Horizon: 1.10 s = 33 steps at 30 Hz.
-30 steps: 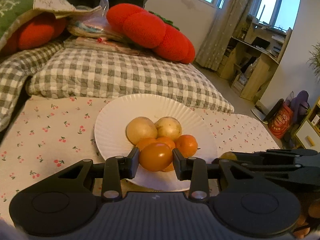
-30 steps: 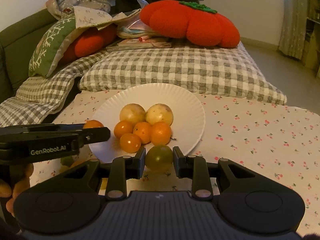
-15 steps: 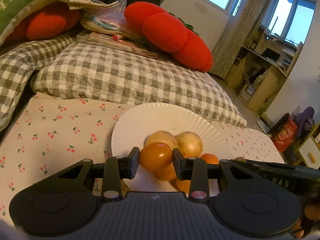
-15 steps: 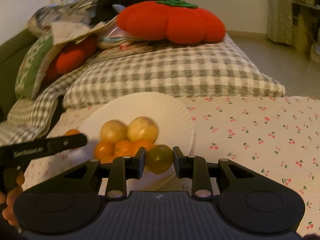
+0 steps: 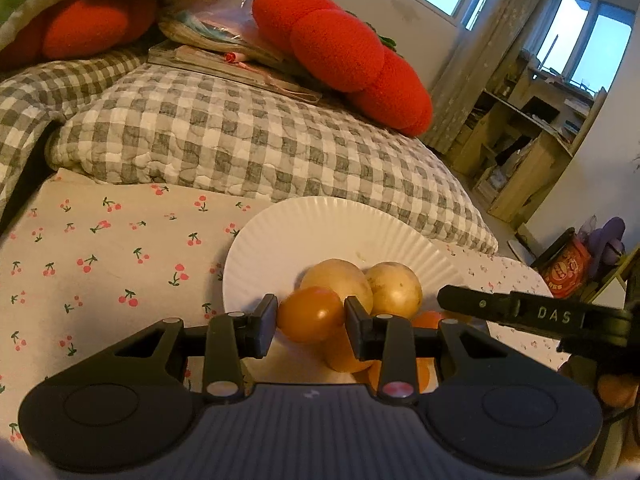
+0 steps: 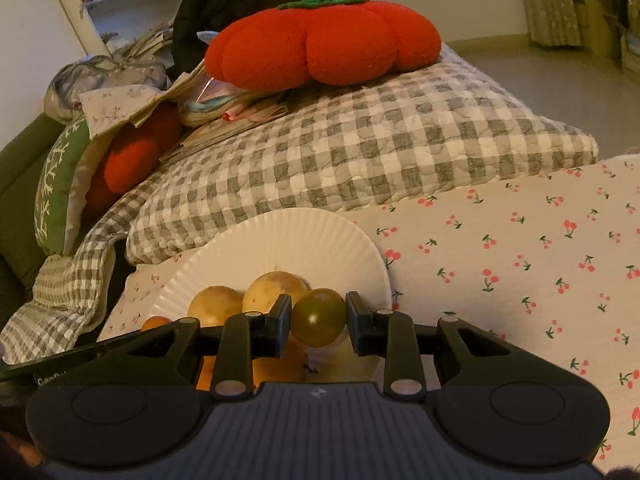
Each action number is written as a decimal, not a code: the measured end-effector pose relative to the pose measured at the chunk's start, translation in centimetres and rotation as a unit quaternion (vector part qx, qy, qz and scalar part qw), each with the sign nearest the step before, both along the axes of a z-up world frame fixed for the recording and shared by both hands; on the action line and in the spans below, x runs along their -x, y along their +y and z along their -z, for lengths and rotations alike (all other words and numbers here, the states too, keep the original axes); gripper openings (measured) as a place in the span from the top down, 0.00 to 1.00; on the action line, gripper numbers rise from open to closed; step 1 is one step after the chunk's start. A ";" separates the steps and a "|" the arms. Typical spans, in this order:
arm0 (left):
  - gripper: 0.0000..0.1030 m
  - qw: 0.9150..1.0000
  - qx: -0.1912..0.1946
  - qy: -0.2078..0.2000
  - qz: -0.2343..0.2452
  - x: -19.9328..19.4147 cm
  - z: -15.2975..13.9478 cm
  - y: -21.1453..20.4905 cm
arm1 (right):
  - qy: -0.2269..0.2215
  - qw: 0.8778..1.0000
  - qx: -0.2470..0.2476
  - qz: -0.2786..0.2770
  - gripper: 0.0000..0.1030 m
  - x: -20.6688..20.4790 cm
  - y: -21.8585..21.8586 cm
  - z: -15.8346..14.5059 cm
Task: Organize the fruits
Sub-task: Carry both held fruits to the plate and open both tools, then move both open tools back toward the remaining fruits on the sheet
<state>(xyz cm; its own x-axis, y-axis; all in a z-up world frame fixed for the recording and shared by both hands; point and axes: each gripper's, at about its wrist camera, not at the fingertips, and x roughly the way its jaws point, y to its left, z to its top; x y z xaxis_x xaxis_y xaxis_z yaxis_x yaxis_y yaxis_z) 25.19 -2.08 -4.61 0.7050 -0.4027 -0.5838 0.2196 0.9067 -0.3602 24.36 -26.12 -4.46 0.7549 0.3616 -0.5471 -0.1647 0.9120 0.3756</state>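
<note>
Fruits: you have one in each tool. Your left gripper (image 5: 311, 320) is clamped on an orange cherry tomato (image 5: 310, 314), pads at its widest sides; your right gripper (image 6: 318, 317) is clamped on a greenish-yellow tomato (image 6: 319, 316) the same way. Both are held above the near part of the white paper plate (image 5: 320, 224), which sits on the cherry-print cloth (image 5: 100, 248).

On the plate: two pale yellow round fruits (image 5: 394, 288) side by side, with several orange fruits (image 5: 346, 354) in front of them, mostly hidden behind the fingers. Count uncertain.

Handling judgement: both held fruits look smooth, glossy, light and thin-skinned. Expect them to slip if the grip drifts off the equator, and to split if squeezed harder. Keep the pads across the middle, pressure minimal.

The plate is thin paper and likely to shift or tip if nudged at the rim. Round fruit may roll on release, so set each down against its neighbours. The right tool's arm (image 5: 520, 314) crosses close beside the left; watch for contact.
</note>
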 end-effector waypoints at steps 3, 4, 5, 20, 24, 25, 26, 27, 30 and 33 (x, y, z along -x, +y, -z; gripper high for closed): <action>0.70 1.000 0.005 -0.001 -0.005 0.1 -0.3 0.4 | 0.000 1.000 -0.002 0.003 0.72 0.2 -0.1 -0.4; 0.70 1.000 0.010 0.000 -0.007 0.1 -0.5 0.6 | -0.001 1.000 -0.004 0.004 0.72 0.3 -0.1 -0.5; 0.69 1.000 0.015 -0.001 -0.009 0.2 -0.7 0.8 | -0.003 1.000 -0.006 0.005 0.72 0.3 -0.2 -0.7; 0.53 0.999 0.006 -0.010 -0.042 2.2 -3.9 2.8 | -0.017 1.000 0.018 0.007 0.66 2.4 1.4 -3.5; 0.33 0.998 -0.018 -0.006 -0.054 3.3 -4.3 3.1 | -0.005 0.999 0.045 -0.012 0.66 3.0 3.0 -3.5; 0.31 0.998 -0.027 -0.002 -0.058 3.6 -4.3 3.2 | -0.004 0.999 0.052 -0.017 0.65 3.2 3.4 -3.5; 0.29 0.997 -0.036 0.000 -0.061 3.9 -4.3 3.2 | -0.004 0.998 0.057 -0.021 0.65 3.4 3.8 -3.5; 0.28 0.997 -0.046 0.002 -0.062 4.0 -4.3 3.1 | -0.004 0.998 0.061 -0.026 0.64 3.6 4.3 -3.6; 0.26 0.996 -0.065 0.007 -0.066 4.6 -4.2 3.1 | -0.006 0.997 0.074 -0.035 0.58 4.4 5.4 -3.8; 0.22 0.995 -0.069 0.013 -0.065 5.1 -4.2 3.1 | -0.008 0.995 0.089 -0.039 0.55 5.1 6.1 -3.8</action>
<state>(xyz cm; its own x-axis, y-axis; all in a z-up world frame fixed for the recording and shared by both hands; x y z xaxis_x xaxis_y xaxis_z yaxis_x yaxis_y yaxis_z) 20.08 1.00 -0.40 0.7297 -0.2239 -0.6460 0.0896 0.9680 -0.2343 19.23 -20.01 -0.68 0.7374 0.3177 -0.5961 -0.2418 0.9482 0.2063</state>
